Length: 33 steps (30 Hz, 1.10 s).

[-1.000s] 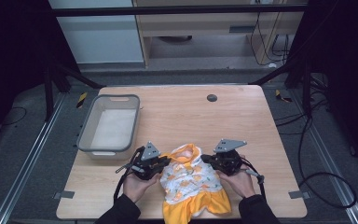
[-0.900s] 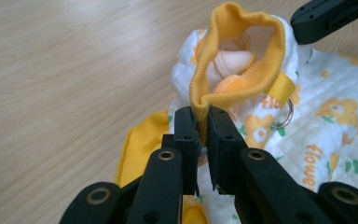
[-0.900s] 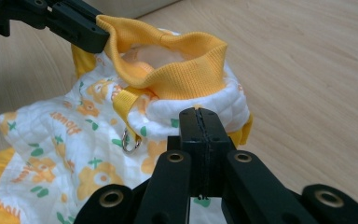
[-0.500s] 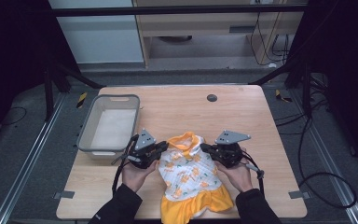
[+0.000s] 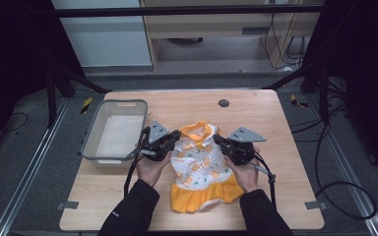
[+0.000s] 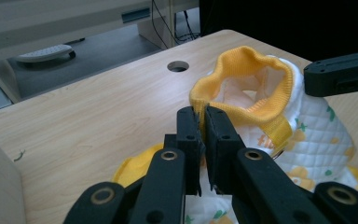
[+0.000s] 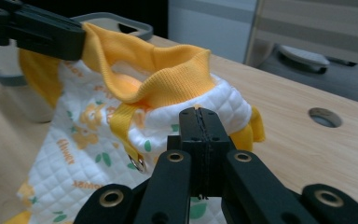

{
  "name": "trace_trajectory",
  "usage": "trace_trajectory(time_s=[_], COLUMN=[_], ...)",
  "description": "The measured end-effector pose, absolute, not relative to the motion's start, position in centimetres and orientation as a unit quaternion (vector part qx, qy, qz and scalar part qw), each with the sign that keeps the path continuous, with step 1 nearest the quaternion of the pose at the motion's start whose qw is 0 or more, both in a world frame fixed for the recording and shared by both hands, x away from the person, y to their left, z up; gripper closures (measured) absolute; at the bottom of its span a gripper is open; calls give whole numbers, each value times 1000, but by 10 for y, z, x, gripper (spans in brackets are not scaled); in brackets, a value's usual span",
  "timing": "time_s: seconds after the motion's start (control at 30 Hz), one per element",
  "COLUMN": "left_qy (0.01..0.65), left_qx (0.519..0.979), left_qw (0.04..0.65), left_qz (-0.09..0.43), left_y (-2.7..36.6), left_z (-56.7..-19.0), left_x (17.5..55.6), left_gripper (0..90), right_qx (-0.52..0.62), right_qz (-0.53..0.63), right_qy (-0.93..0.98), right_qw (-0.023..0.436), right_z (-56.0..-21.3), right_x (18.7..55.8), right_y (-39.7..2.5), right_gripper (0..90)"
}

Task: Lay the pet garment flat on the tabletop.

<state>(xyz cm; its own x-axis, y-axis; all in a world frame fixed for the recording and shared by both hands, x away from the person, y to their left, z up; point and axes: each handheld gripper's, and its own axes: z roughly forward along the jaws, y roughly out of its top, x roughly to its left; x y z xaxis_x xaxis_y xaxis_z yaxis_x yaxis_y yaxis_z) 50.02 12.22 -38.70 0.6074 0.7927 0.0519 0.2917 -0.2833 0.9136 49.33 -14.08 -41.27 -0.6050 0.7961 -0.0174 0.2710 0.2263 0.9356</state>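
Both hand-held grippers have carried the garment toward 12 o'clock since the earlier frame. High view: we log the yellow-and-white garment flat on the counter, left hand-held gripper and right hand-held gripper at its shoulders, grey bin at 9 o'clock. Left gripper view: jaws clamped on the yellow collar. Right gripper view: jaws pinched shut on the white quilted shoulder.

Orange word "Clover" printed on the white quilted garment, readable in the right gripper view; further orange lettering on the same fabric too blurred to read. No other legible text.
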Motion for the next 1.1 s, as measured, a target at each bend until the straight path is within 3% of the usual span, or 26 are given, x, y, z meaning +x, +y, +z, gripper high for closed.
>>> trace_trajectory(time_s=[0.23, 0.27, 0.3, 0.37, 0.5, 1.1], left_qy=[378, 386, 393, 410, 415, 394], left_qx=[746, 742, 736, 731, 730, 755], left_qw=[470, 470, 468, 461, 467, 465], left_qz=[284, 284, 290, 292, 276, 242], left_y=[110, 108, 107, 107, 118, 155], left_z=[-390, -391, -393, -394, -393, -392], left_x=[523, 528, 532, 537, 530, 487], left_gripper=[834, 752, 752, 575, 487, 451], right_qx=[392, 398, 398, 414, 413, 407], right_qz=[470, 450, 450, 417, 398, 422], right_qy=[730, 735, 735, 742, 741, 753], right_qw=[304, 313, 313, 325, 350, 300], right_z=[-419, -421, -421, -424, -421, -401], right_x=[514, 522, 522, 530, 531, 486], right_y=[-133, -131, -131, -130, -139, -187], right_gripper=[896, 880, 880, 803, 704, 589])
